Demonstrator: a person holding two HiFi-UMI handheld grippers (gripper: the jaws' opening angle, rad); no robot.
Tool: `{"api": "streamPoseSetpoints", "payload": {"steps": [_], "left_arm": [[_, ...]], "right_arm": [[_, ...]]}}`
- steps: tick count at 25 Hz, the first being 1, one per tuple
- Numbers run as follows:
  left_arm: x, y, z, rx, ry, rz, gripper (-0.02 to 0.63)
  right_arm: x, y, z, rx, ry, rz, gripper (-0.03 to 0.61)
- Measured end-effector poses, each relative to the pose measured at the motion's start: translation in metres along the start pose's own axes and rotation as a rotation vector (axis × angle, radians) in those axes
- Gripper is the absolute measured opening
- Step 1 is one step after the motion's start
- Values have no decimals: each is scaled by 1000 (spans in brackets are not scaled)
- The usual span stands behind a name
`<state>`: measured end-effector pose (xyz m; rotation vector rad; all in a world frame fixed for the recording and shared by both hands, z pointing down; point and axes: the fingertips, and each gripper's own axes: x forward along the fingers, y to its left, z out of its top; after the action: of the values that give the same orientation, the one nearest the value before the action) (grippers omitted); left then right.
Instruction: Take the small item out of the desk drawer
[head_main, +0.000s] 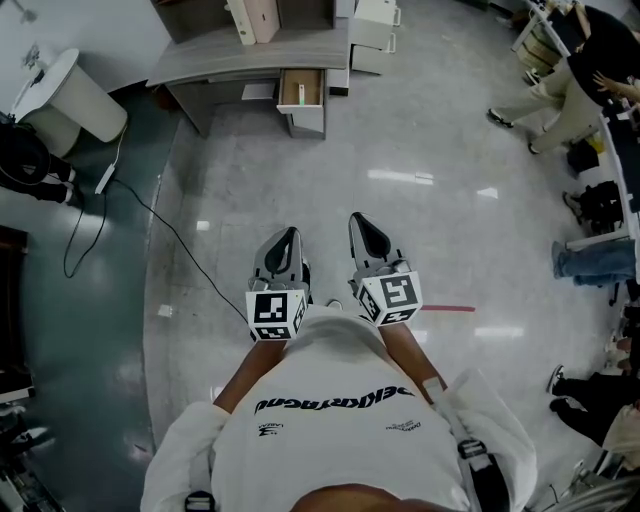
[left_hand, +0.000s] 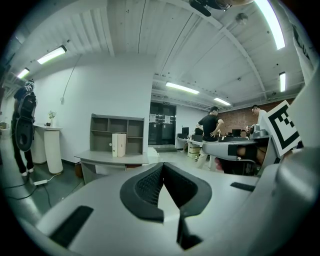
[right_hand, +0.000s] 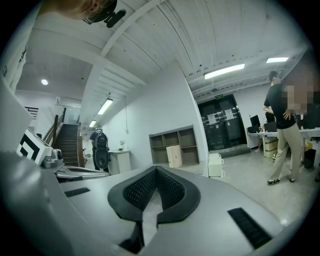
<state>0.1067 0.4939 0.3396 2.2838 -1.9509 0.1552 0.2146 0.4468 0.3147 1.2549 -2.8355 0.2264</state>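
Standing well back in the head view, the person holds the left gripper and right gripper side by side near the chest, both aimed at the far desk. I'd call that a carrying posture, not a reach. The desk drawer is pulled out, with a small pale item inside, too small to identify. Left gripper view: jaws pressed together, nothing between them, desk far ahead on the left. Right gripper view: jaws likewise together and empty. The approach likely comes first.
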Motion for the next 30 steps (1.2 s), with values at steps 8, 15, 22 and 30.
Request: {"api": "streamPoseSetpoints", "payload": {"steps": [8,15,22,30], "left_arm": [[59,34,-2,-22,-3,16,17],[148,76,14,-32,-4,5,17],[249,138,45,-15,0,-38,17],[356,210,61,-21,14,-84,17]], "right_arm": [[60,-29,-5,-6,20,3,32],[146,-68,8,4,31,12,32],[260,-100,33,-10,30,-5,31],[381,-132,43,2,45,-38,31]]}}
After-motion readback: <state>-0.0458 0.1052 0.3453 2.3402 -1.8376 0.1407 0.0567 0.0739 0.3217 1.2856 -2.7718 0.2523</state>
